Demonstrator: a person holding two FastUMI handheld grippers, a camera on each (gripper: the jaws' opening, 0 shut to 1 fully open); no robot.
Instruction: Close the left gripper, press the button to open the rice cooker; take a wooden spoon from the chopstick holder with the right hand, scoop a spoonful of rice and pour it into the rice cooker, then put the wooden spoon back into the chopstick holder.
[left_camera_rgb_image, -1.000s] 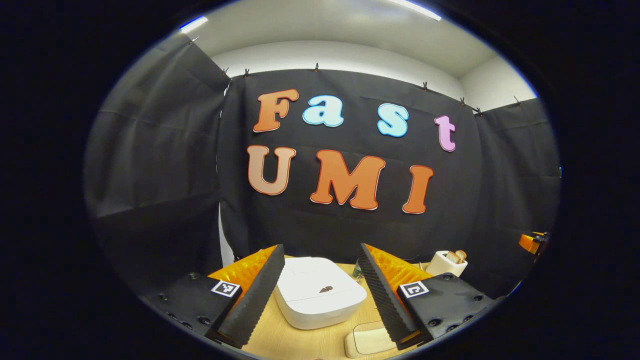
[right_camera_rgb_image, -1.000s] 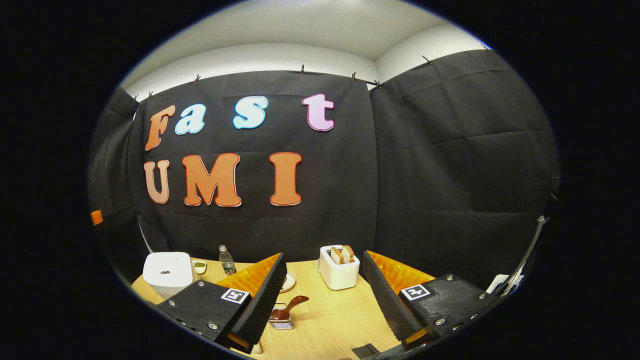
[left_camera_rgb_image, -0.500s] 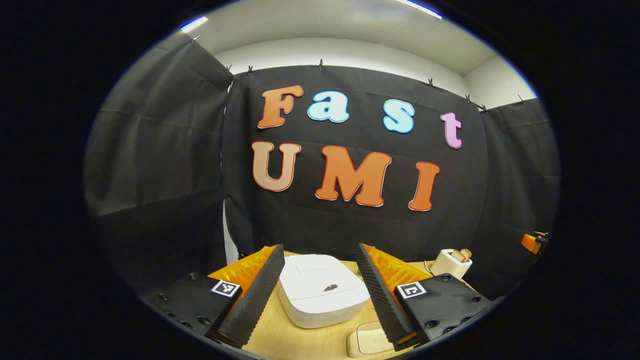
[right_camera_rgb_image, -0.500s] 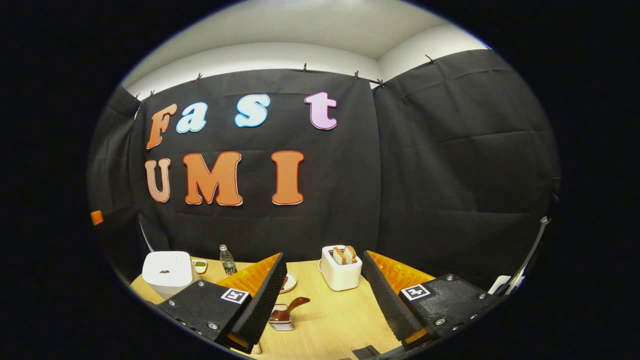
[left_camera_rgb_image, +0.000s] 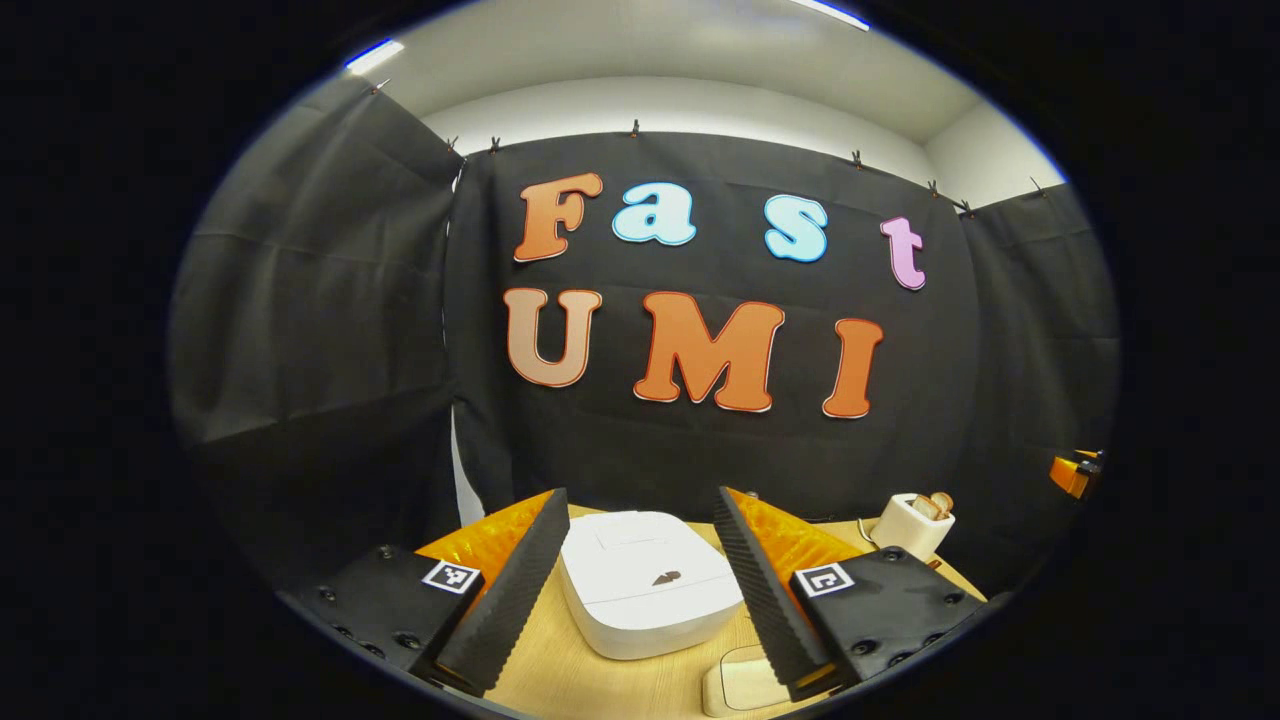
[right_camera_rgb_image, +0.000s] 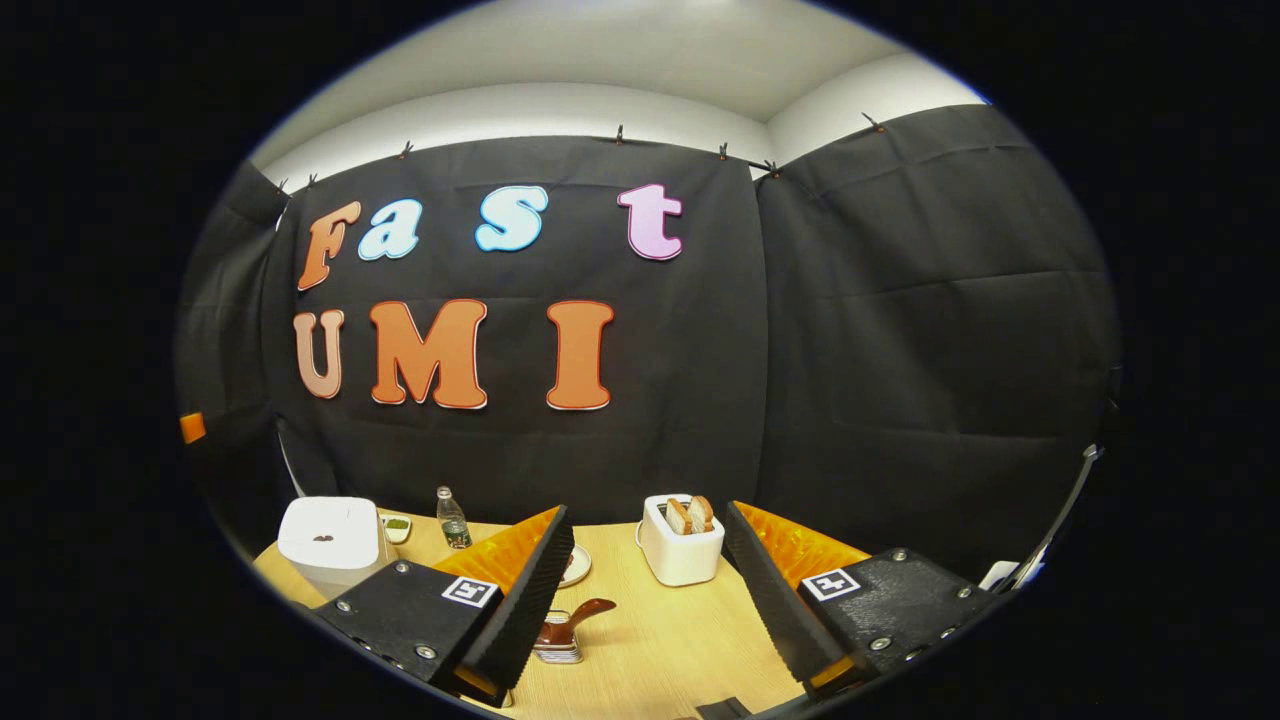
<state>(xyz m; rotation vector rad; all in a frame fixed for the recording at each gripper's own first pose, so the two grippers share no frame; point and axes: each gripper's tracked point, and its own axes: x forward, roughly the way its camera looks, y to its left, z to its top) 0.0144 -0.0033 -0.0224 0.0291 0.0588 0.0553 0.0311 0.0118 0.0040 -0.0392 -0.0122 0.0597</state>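
white rice cooker shut; wooden spoon in holder.

On the desk: one white rice cooker, one toaster holding two slices of bread, one small bottle, one wooden spoon in one chopstick holder, one small plate.

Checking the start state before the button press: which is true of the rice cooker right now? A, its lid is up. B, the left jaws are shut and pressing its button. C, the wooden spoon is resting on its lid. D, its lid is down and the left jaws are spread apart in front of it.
D: in the left gripper view the rice cooker sits with its lid flat, framed between the wide-apart jaws of the left gripper, which touch nothing.
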